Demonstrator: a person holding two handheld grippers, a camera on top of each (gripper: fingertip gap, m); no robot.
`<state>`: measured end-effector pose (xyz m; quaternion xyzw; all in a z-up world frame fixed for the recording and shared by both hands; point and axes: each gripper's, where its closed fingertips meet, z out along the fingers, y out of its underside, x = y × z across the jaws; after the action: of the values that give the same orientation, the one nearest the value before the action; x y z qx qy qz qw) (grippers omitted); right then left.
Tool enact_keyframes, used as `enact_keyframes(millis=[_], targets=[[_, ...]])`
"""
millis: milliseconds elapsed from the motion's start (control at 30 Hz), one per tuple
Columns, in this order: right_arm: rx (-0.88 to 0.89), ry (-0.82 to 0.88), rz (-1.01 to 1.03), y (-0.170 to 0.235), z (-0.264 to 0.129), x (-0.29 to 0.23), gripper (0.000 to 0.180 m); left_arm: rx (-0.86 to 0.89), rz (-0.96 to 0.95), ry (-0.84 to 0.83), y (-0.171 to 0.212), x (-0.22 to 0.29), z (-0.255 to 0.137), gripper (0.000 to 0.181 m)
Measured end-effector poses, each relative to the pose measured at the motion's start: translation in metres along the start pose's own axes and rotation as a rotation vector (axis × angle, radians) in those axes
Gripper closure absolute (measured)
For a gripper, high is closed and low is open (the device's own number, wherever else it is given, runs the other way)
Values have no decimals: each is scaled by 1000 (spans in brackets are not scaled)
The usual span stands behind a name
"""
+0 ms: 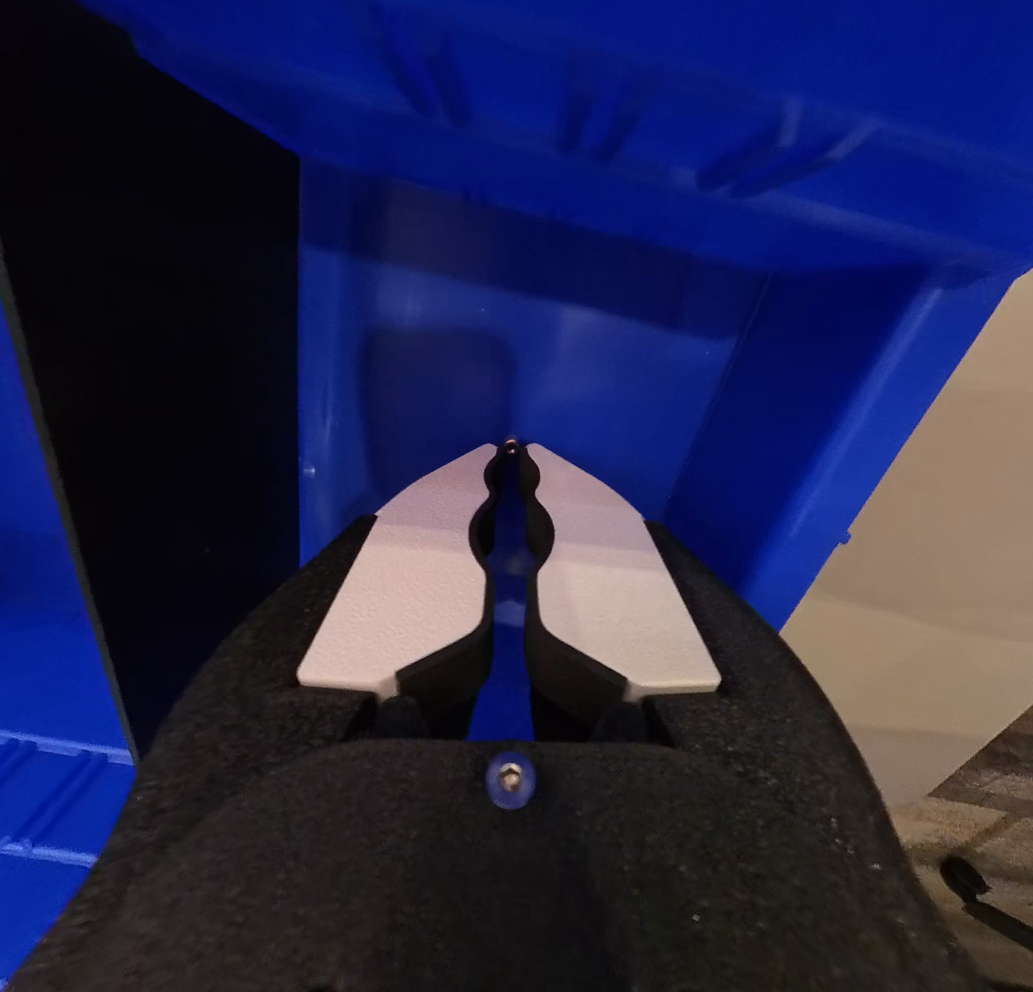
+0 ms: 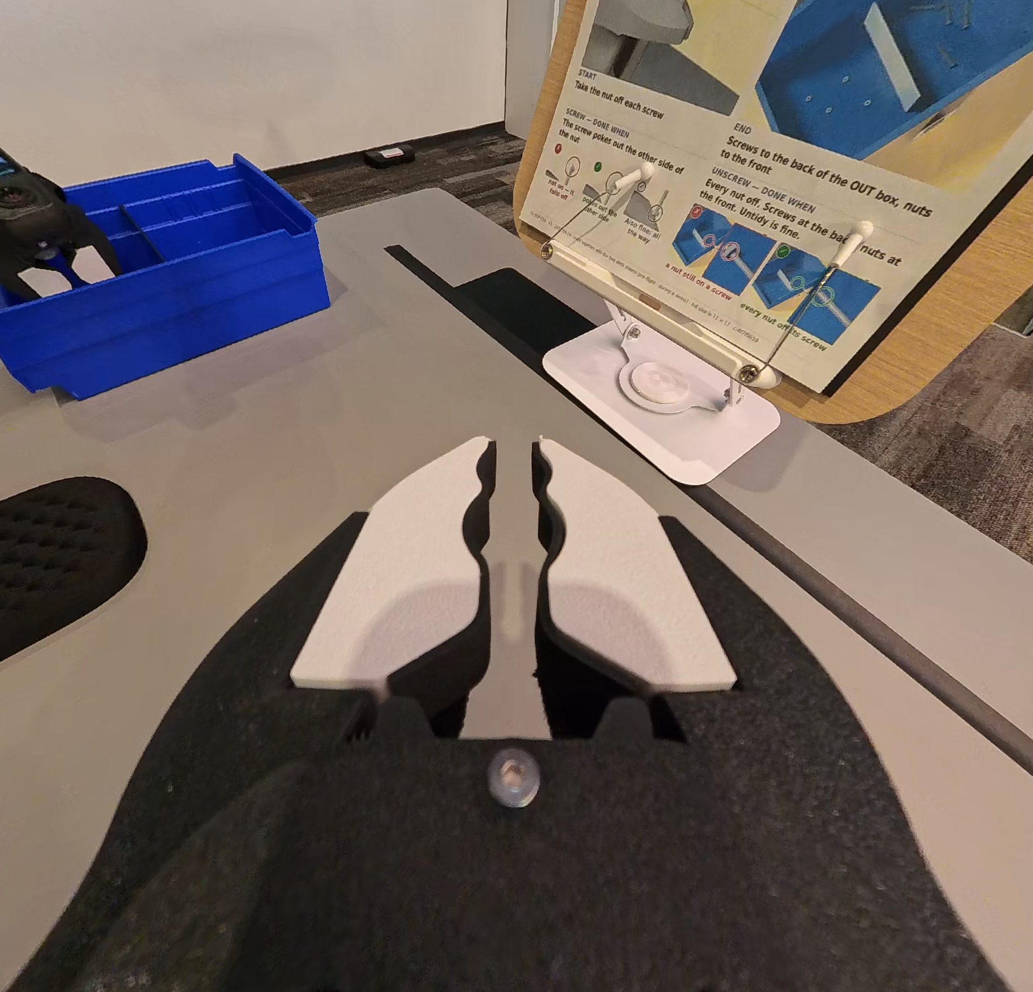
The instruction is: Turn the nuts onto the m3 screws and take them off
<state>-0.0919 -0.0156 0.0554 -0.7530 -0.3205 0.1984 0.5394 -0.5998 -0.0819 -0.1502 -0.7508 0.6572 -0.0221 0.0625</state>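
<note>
Left wrist view shows the left gripper (image 1: pixel 511 446) deep inside a blue bin (image 1: pixel 615 350). Its white fingers (image 1: pixel 436 523) are nearly together and pinch a tiny shiny thing (image 1: pixel 511 444) at their tips, at 12 o'clock. It is too small to tell if it is a screw or a nut. A black divider (image 1: pixel 156 350) stands at 9 o'clock.

Right wrist view shows the right gripper (image 2: pixel 514 441) over the grey tabletop (image 2: pixel 335 406). Its fingers (image 2: pixel 609 563) have a narrow gap and hold nothing. The blue bin (image 2: pixel 184 289) sits at 10 o'clock, with the left gripper (image 2: pixel 44 222) dipping into it. A picture sheet (image 2: pixel 754 155) leans on a white stand (image 2: pixel 671 406) at 1 o'clock. A black bumpy pad (image 2: pixel 61 551) lies at 9 o'clock.
</note>
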Motion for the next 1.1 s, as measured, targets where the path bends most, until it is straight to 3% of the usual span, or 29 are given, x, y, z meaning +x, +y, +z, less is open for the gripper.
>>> enact_keyframes(millis=[267, 467, 600, 700, 800, 933, 1100], targets=[[3, -8, 12, 1, 0, 1, 168, 91, -47, -38, -6, -3, -14, 176], [6, -17, 17, 0, -2, 1, 168, 87, 6, -151, -21, -14, -68, 176], [18, -25, 23, -2, -5, 0, 168, 106, 85, -235, -61, -22, -125, 176], [25, -31, 23, -4, -9, 0, 168, 152, 171, -227, -116, -16, -146, 178], [42, -39, 28, -7, -13, -1, 168, 173, 287, -188, -178, -6, -135, 180], [66, -44, 34, -10, -22, 1, 168, 208, 406, -99, -257, 10, -87, 181], [92, -63, 70, -9, -28, 6, 168, 216, 450, -9, -309, 19, -28, 181]])
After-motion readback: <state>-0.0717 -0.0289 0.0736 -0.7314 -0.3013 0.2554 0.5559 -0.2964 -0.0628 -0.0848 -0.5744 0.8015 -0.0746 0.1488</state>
